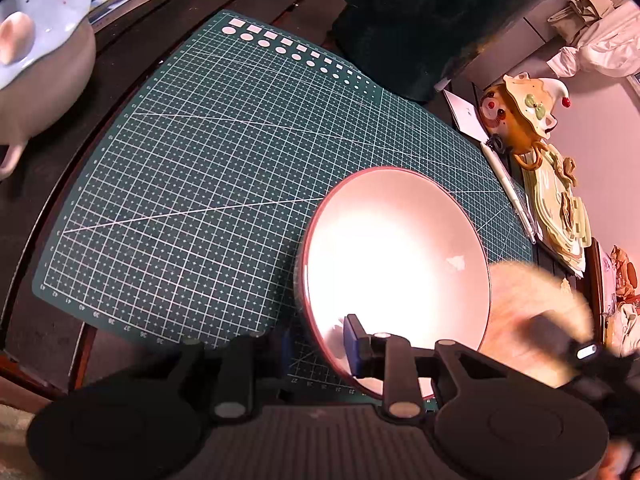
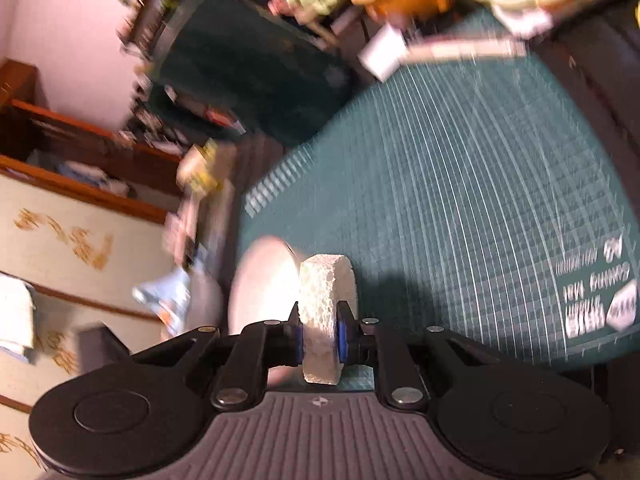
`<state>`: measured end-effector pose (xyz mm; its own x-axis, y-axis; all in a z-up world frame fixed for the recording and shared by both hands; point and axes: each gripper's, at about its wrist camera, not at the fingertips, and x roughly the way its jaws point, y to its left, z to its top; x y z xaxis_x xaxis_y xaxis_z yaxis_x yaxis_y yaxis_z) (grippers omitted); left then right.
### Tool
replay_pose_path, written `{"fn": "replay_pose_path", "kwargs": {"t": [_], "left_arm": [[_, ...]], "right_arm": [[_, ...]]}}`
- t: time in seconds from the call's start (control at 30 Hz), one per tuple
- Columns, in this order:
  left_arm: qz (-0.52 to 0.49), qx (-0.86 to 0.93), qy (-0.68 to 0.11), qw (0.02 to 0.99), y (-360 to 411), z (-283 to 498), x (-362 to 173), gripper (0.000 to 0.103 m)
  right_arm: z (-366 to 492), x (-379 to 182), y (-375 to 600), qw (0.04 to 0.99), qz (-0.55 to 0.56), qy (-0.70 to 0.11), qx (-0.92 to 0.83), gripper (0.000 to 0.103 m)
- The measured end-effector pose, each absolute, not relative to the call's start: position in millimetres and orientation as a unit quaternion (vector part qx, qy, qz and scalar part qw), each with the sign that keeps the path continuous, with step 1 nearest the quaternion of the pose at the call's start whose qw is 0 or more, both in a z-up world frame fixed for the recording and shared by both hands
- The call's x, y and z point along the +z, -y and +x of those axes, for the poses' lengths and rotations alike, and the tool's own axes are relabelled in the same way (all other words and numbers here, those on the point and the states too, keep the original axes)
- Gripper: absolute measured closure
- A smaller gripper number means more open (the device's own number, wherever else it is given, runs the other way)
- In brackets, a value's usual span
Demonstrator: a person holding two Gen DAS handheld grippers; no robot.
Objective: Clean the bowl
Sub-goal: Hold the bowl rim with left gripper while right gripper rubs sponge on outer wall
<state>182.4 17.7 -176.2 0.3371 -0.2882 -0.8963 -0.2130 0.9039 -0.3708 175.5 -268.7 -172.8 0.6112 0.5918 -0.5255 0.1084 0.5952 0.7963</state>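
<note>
Each claw is built the same. The left claw (image 1: 320, 354) and the right claw (image 2: 321, 334) have black arms linked by silver rivets, each pair fanning out from two round black discs. Between the discs sits a grey ribbed plate, with a small cross-shaped mark on the right one. The fingertips (image 2: 342, 334) carry blue pads.

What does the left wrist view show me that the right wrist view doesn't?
Only the left wrist view: the left gripper clamped on the red-rimmed white bowl's near rim, and its whole glossy inside. Only the right wrist view: the right gripper squeezing a white round sponge, sharply. Both: the green gridded cutting mat and the red-rimmed white bowl.
</note>
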Motion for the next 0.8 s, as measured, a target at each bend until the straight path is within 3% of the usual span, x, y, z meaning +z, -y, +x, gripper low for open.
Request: {"fn": "replay_pose_path", "kwargs": {"t": [0.1,0.3,0.5,0.67,0.8], "left_arm": [[-0.217,-0.025,-0.576,0.788,-18.2,183.7,-175.9,0.076],[-0.219,-0.023,-0.576,0.787,-18.7,184.6,-175.4,0.076],[-0.218,-0.024,-0.576,0.788,-18.7,186.1,-175.6,0.076],[-0.22,-0.024,-0.576,0.787,-19.4,186.3,-176.4,0.076],[-0.219,-0.024,-0.576,0.788,-19.9,185.9,-176.4,0.076]], "right_arm": [[176.2,-170.2,268.2,0.795,0.423,-0.405,0.159,0.087],[183.6,-194.4,252.7,0.77,0.404,-0.469,0.154,0.087],[177.3,-171.2,266.7,0.792,0.422,-0.413,0.158,0.087],[183.1,-190.3,251.8,0.777,0.4,-0.461,0.157,0.086],[181.9,-186.9,256.2,0.778,0.407,-0.453,0.156,0.086]]}}
